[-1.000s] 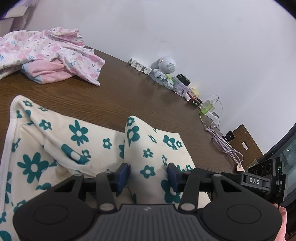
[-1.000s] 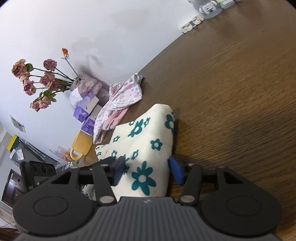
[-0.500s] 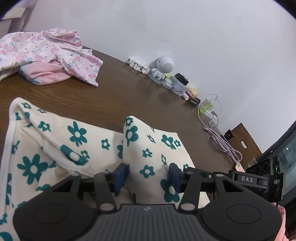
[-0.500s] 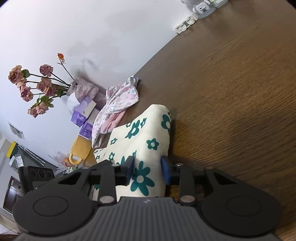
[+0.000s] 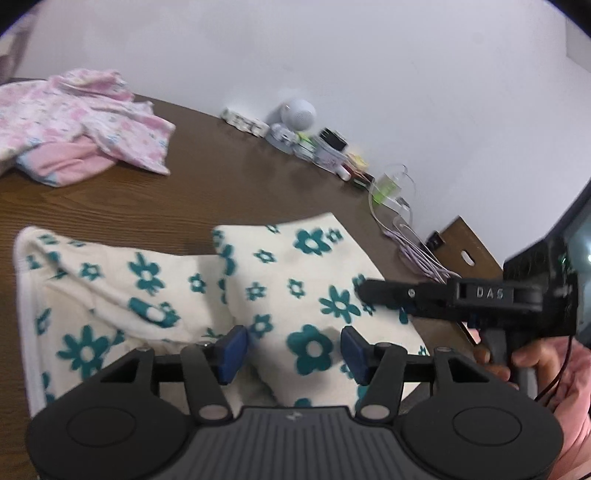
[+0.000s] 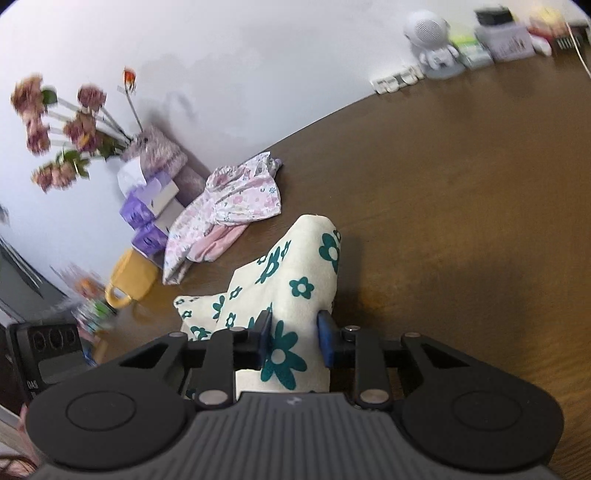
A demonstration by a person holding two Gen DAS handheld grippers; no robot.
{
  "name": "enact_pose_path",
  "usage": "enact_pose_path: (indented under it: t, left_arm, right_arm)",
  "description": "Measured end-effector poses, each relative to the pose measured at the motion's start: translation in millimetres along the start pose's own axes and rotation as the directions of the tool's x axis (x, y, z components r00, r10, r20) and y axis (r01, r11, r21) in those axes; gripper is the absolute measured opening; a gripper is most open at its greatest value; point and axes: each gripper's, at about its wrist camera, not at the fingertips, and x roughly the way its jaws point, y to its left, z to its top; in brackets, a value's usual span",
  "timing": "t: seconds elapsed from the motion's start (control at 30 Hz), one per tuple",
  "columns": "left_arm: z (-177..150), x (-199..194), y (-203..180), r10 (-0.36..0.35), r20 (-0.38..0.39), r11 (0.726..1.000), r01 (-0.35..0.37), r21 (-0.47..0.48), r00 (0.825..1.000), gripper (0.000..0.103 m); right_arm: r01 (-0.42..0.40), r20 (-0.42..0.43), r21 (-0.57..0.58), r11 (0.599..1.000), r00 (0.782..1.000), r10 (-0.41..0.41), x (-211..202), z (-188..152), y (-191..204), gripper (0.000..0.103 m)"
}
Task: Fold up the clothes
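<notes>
A cream garment with teal flowers [image 5: 295,280] lies bunched on the brown table [image 5: 221,177]. My left gripper [image 5: 293,350] is open, its blue pads standing on either side of a raised fold without pinching it. In the right wrist view, my right gripper [image 6: 293,339] is shut on a ridge of the same garment [image 6: 295,280], which rises in a peak in front of it. The right gripper [image 5: 369,291] also shows in the left wrist view, held by a hand [image 5: 535,362] at the garment's right edge.
A pink floral garment [image 5: 92,122] [image 6: 229,206] lies crumpled at the far side of the table. A white round speaker [image 6: 428,33], small boxes and cables [image 5: 413,251] line the wall. Dried flowers [image 6: 74,125], purple tissue boxes [image 6: 147,206] and a yellow bag [image 6: 129,280] stand at the left.
My right gripper's pads have closed from wide apart onto the garment's fold. The left gripper stays open, and the fold in front of it now lies wider and flatter.
</notes>
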Motion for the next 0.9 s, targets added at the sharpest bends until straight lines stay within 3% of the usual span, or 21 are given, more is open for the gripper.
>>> enact_pose_path:
  t: [0.3, 0.5, 0.6, 0.9]
  left_arm:
    - [8, 14, 34, -0.171, -0.027, 0.973, 0.164, -0.164, 0.985, 0.063]
    - [11, -4, 36, -0.146, -0.050, 0.983, 0.139, -0.121, 0.988, 0.072]
    - [12, -11, 33, -0.128, -0.057, 0.990, 0.124, -0.069, 0.990, 0.070]
    - [17, 12, 43, -0.243, -0.065, 0.964, 0.234, -0.122, 0.968, 0.072]
  right_arm:
    - [0.159, 0.004, -0.196, 0.968, 0.987, -0.161, 0, 18, 56, 0.026]
    - [0.214, 0.012, -0.292, 0.932, 0.975, -0.220, 7, 11, 88, 0.025]
    - [0.235, 0.017, -0.327, 0.915, 0.970, -0.243, 10, 9, 100, 0.025]
    - [0.262, 0.032, -0.342, 0.902, 0.963, -0.267, 13, 6, 115, 0.025]
